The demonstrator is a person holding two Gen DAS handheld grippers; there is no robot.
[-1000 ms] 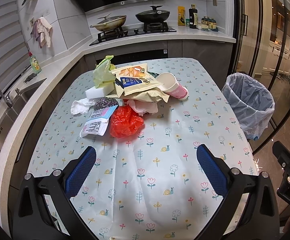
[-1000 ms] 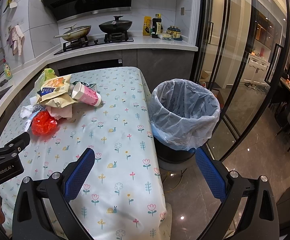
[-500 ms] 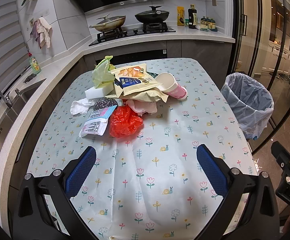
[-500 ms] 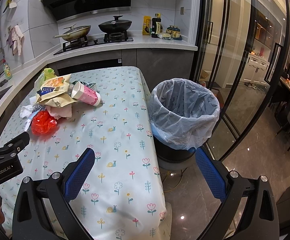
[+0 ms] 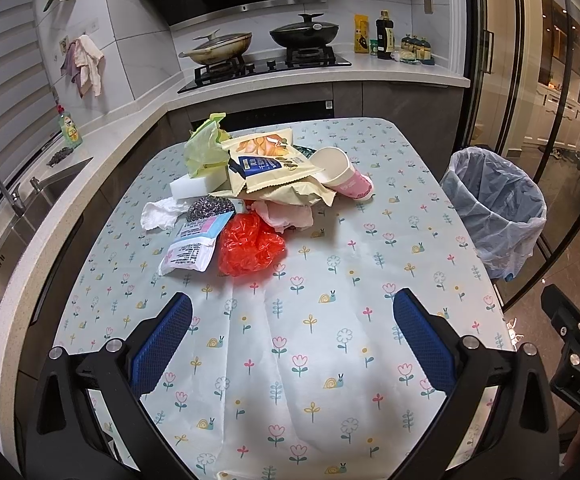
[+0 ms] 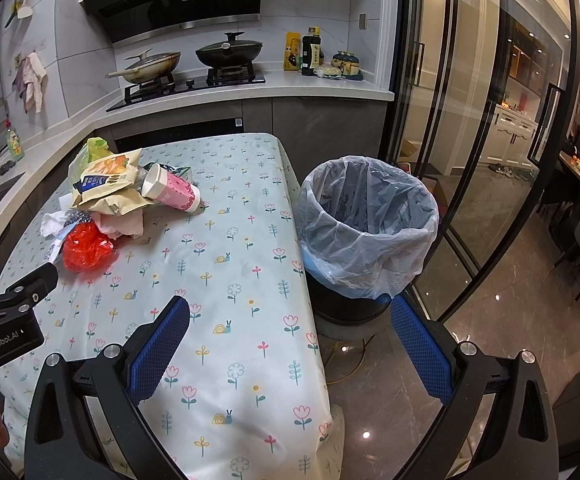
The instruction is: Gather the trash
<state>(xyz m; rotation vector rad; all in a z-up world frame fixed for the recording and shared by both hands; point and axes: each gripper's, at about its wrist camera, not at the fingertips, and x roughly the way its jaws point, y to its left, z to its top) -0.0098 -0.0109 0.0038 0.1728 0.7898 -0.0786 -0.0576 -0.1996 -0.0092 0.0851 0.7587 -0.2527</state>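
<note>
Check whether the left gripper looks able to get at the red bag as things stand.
Probably yes. The left gripper is open and empty, and the red bag lies at the near edge of the trash pile, with only bare tablecloth between. Nothing lies on top of it.

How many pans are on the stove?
2. A tan pan with a glass lid sits on the left burner, and a black pan with a dark lid on the right burner.

A home kitchen: gas hob (image 5: 265,65) with pans, sink (image 5: 5,240), range hood (image 6: 173,0).
</note>
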